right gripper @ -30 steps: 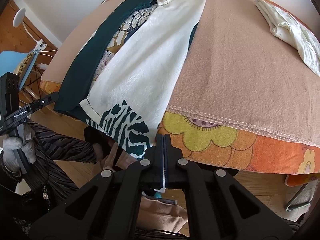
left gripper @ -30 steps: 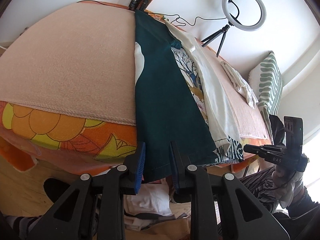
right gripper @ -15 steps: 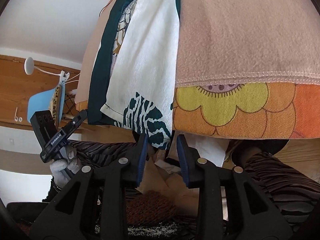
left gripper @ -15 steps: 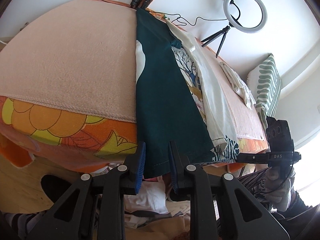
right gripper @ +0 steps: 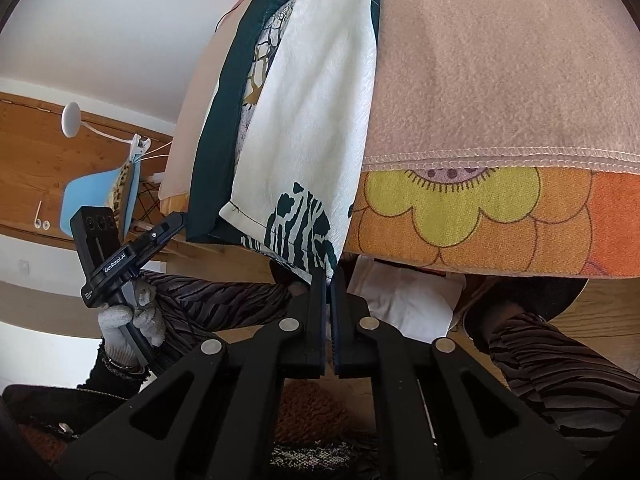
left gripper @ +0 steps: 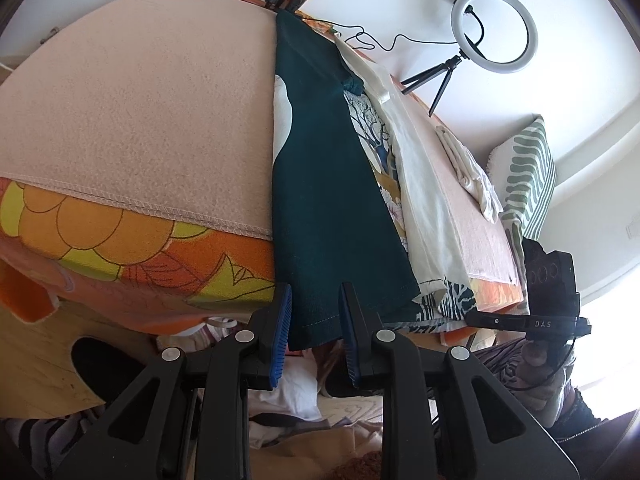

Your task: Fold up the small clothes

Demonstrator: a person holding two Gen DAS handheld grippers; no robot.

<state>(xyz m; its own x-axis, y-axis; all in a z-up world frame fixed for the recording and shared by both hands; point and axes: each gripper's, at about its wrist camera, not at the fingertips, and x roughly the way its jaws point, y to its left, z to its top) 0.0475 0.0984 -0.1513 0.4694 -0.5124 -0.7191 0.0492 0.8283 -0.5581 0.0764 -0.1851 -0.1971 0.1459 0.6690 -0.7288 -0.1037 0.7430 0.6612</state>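
Observation:
A long garment lies across the bed, folded lengthwise: a dark teal side (left gripper: 332,200) and a cream side with a teal zebra print at the hem (right gripper: 308,120). Its hem hangs over the bed's near edge. My left gripper (left gripper: 314,312) is open, with the teal hem corner between its blue pads. My right gripper (right gripper: 329,280) is shut on the zebra-print hem corner (right gripper: 316,248). Each gripper also shows in the other's view, the right one at the left view's edge (left gripper: 528,322).
The bed carries a pink blanket (right gripper: 500,60) over an orange floral sheet (left gripper: 132,248). A crumpled cream cloth (left gripper: 472,168) lies at the far side by a green striped pillow (left gripper: 528,176). A ring light (left gripper: 494,28) stands behind. Clothes lie on the floor below.
My right gripper dropped below the bed's edge, opened half a second ago, then shut on the print hem corner. My left gripper stayed open around the teal hem.

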